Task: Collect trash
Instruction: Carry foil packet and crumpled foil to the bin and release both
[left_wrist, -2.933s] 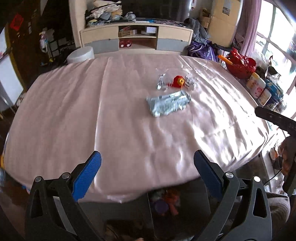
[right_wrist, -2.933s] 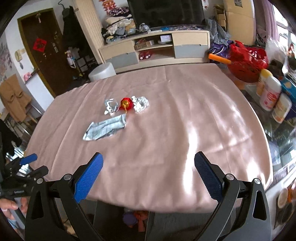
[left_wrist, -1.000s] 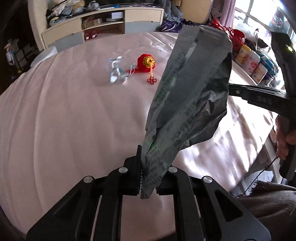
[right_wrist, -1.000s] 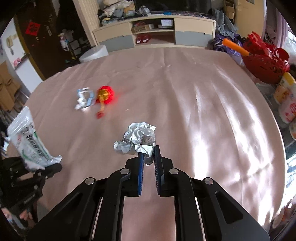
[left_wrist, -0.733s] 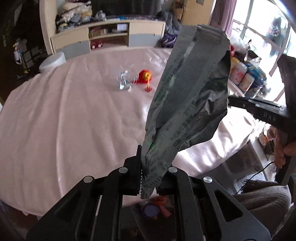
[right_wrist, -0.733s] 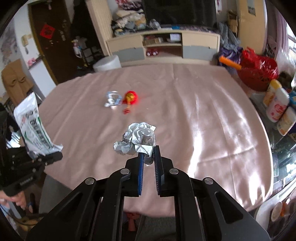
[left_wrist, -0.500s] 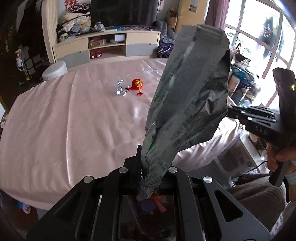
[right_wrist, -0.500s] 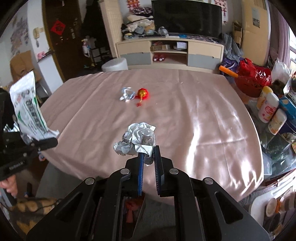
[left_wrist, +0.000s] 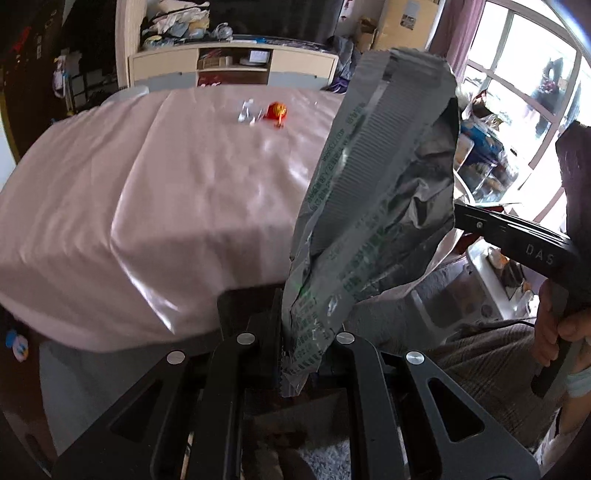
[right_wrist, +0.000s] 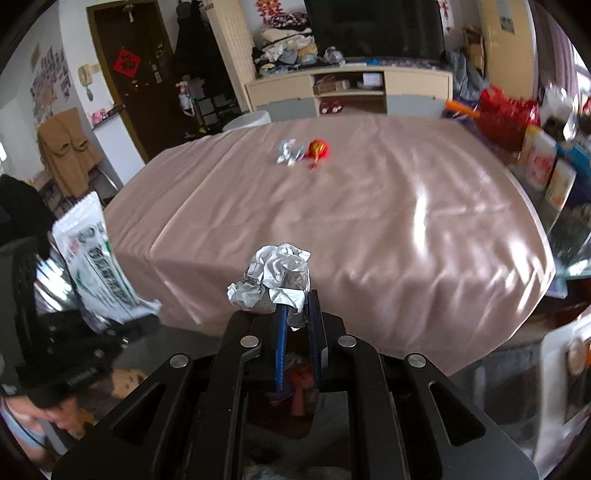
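My left gripper (left_wrist: 295, 343) is shut on a silver foil wrapper (left_wrist: 373, 192) that stands upright before the camera; the wrapper also shows at the left of the right wrist view (right_wrist: 96, 266). My right gripper (right_wrist: 297, 317) is shut on a crumpled foil ball (right_wrist: 277, 275). Both grippers are held off the near edge of the pink-clothed table (right_wrist: 369, 229). A small crumpled clear wrapper (right_wrist: 288, 151) and a red round ornament (right_wrist: 319, 149) lie together far back on the table, and show in the left wrist view, the wrapper (left_wrist: 249, 110) left of the ornament (left_wrist: 277, 110).
A low cabinet (right_wrist: 351, 92) stands behind the table. Bottles and boxes (right_wrist: 543, 162) and a red basket (right_wrist: 506, 114) crowd the right side. A white stool (right_wrist: 247, 120) sits at the far left corner. The right gripper's body (left_wrist: 517, 236) crosses the left wrist view.
Both grippers have pulled back and down from the table, each with its trash held. The table's near edge now shows in both views.
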